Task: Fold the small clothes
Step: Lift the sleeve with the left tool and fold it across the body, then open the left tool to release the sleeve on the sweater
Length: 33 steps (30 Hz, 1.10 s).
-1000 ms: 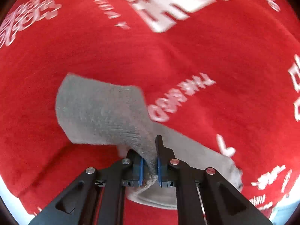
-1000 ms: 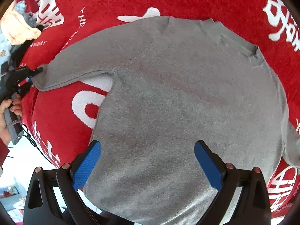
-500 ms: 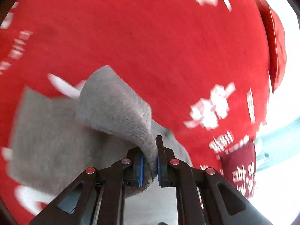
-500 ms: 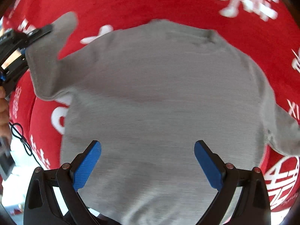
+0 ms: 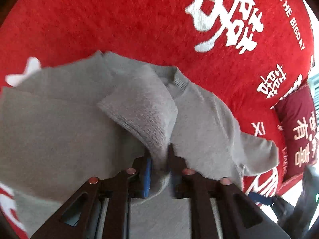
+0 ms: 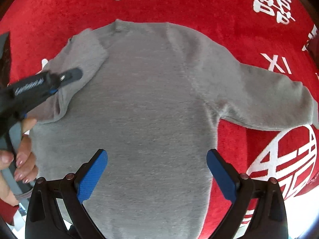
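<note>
A small grey sweater (image 6: 149,109) lies flat on a red blanket (image 6: 179,0), neck at the far edge. Its left sleeve (image 5: 147,115) is folded in over the chest, and the cuff rises between the fingers of my left gripper (image 5: 159,153). Those jaws are opening and the pads no longer pinch the cuff. From the right wrist view, the left gripper (image 6: 69,75) reaches in from the left above that sleeve. My right gripper (image 6: 157,159) hovers wide open over the sweater's lower body with nothing between its fingers. The other sleeve (image 6: 269,99) stretches out to the right.
The red blanket (image 5: 119,20) with white lettering spreads all around the sweater. A dark red cushion (image 5: 297,135) sits at the right edge. A person's hand (image 6: 22,159) holds the left gripper's handle at the lower left. A pale floor shows beyond the blanket's near edge.
My left gripper carried the sleeve cuff in from the outstretched side onto the sweater's chest, and its jaws have parted. The right gripper shifted over the sweater's body, still wide open.
</note>
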Each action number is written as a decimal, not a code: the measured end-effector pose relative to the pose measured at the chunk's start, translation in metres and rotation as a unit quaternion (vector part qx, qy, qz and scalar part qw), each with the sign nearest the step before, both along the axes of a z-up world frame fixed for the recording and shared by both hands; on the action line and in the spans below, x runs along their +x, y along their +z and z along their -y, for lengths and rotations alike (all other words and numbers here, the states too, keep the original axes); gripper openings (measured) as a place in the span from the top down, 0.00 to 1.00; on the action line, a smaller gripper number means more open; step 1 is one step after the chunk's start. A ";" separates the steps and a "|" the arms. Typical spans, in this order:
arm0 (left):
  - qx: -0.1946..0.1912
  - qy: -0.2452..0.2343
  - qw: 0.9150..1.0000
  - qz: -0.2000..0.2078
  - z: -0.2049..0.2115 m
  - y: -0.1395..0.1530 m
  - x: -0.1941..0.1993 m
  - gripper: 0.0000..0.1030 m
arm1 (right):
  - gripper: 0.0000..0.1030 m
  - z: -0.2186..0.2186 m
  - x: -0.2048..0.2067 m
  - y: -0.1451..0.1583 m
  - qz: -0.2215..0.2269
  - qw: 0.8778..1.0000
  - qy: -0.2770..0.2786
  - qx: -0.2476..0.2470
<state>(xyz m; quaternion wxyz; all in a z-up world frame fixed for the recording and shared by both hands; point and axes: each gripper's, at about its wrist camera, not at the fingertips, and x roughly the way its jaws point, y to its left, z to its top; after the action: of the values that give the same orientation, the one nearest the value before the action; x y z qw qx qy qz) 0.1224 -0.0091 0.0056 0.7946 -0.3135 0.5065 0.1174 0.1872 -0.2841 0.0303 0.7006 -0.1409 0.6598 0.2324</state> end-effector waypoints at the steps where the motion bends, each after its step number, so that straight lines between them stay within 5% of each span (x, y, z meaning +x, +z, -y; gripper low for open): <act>1: 0.022 0.008 1.000 0.000 -0.004 0.011 -0.010 0.42 | 0.03 -0.004 0.002 0.002 0.003 1.000 0.002 0.001; 2: 0.039 0.018 0.999 0.001 -0.009 0.019 -0.018 0.32 | 0.03 -0.009 0.003 0.003 0.006 1.000 0.004 0.004; 7: 0.113 0.065 0.991 -0.024 -0.056 0.045 -0.081 0.31 | 0.03 -0.057 0.007 0.017 0.025 0.998 0.033 0.046; 10: 0.160 0.103 0.979 -0.073 -0.085 0.045 -0.123 0.31 | 0.03 -0.104 0.001 0.017 0.046 0.995 0.073 0.048; 14: 0.168 0.130 0.968 -0.135 -0.105 0.017 -0.162 0.31 | 0.03 -0.161 -0.016 0.008 0.104 0.984 0.143 0.005; 18: 0.163 0.118 0.964 -0.176 -0.105 -0.020 -0.170 0.31 | 0.04 -0.197 -0.021 -0.025 0.154 0.961 0.209 -0.095; 19: 0.165 0.120 0.964 -0.171 -0.106 -0.022 -0.166 0.31 | 0.15 -0.198 -0.017 -0.032 0.152 0.960 0.210 -0.106; 20: 0.171 0.128 0.963 -0.166 -0.108 -0.022 -0.161 0.31 | 0.40 -0.195 -0.007 -0.033 0.132 0.969 0.194 -0.083; 22: 0.178 0.149 0.960 -0.158 -0.114 -0.021 -0.154 0.31 | 0.72 -0.177 0.012 -0.022 0.104 0.984 0.141 -0.020; 27: 0.180 0.189 0.952 -0.161 -0.128 -0.029 -0.147 0.31 | 0.71 -0.098 0.060 -0.014 0.049 0.995 -0.041 0.073; 29: 0.180 0.193 0.951 -0.163 -0.128 -0.032 -0.145 0.31 | 0.68 -0.074 0.070 -0.032 -0.009 0.993 -0.080 0.085; 33: 0.195 0.196 0.946 -0.168 -0.127 -0.033 -0.142 0.31 | 0.67 -0.050 0.079 -0.041 -0.048 0.981 -0.135 0.133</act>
<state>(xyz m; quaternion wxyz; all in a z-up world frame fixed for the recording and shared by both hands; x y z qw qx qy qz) -0.0195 0.1176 -0.0271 0.7052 -0.2215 0.5282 0.4179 0.2662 -0.2345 -0.0106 0.7052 0.0547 0.6691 0.2280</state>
